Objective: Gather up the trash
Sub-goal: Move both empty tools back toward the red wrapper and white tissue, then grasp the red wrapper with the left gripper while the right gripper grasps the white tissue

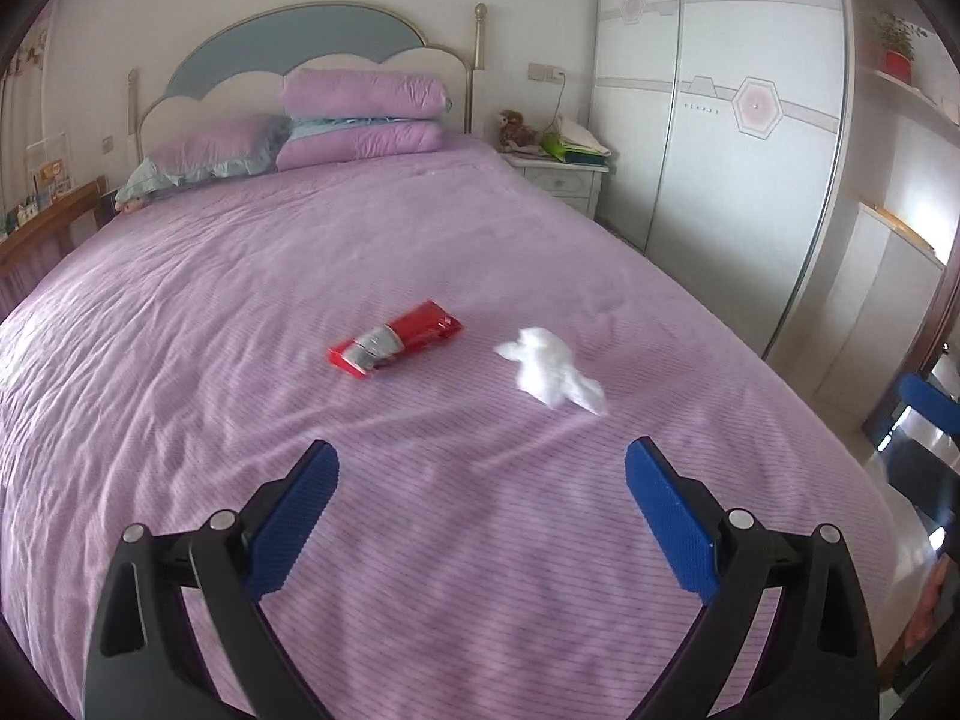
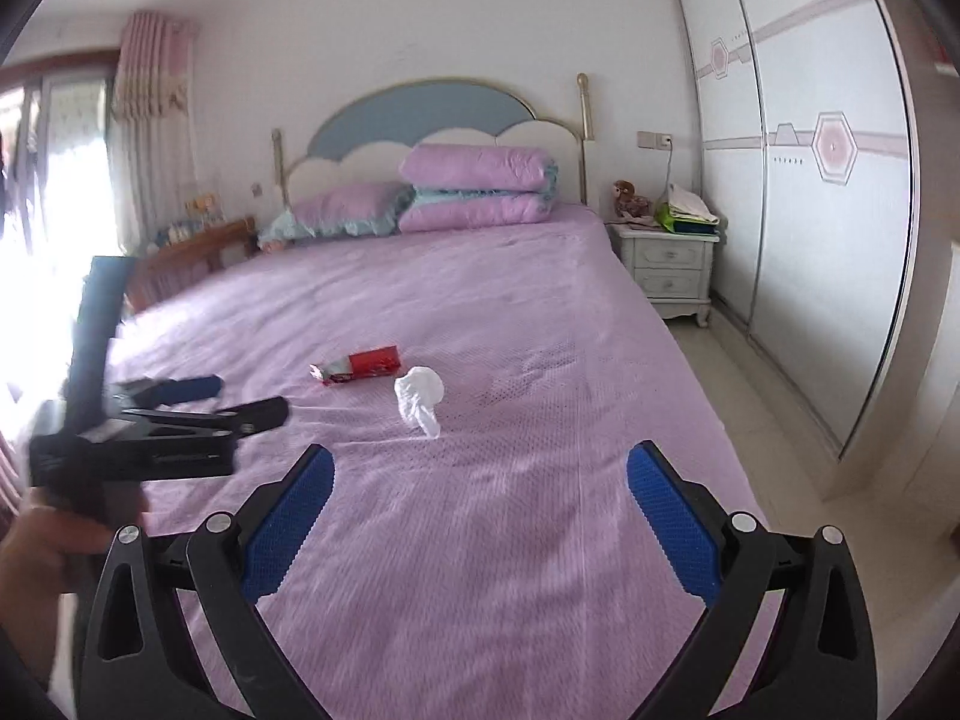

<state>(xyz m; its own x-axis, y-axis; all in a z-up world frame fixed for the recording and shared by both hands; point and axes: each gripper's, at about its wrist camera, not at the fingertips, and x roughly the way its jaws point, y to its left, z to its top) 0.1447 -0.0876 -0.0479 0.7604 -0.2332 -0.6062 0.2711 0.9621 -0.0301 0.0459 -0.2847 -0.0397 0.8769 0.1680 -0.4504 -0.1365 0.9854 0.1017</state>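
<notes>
A red snack wrapper (image 1: 396, 339) and a crumpled white tissue (image 1: 549, 373) lie side by side on the purple bedspread (image 1: 240, 312). My left gripper (image 1: 480, 468) is open and empty, hovering over the bed short of both items. My right gripper (image 2: 480, 471) is open and empty, farther back over the foot of the bed. In the right wrist view the wrapper (image 2: 357, 365) and the tissue (image 2: 419, 399) lie ahead, and the left gripper (image 2: 234, 399) shows from the side at the left, held in a hand.
Pillows and folded quilts (image 1: 366, 114) lie at the headboard. A white nightstand (image 2: 669, 264) with a plush toy and papers stands right of the bed. A sliding wardrobe (image 2: 828, 192) lines the right wall. A wooden rail (image 2: 186, 255) and curtains are at the left.
</notes>
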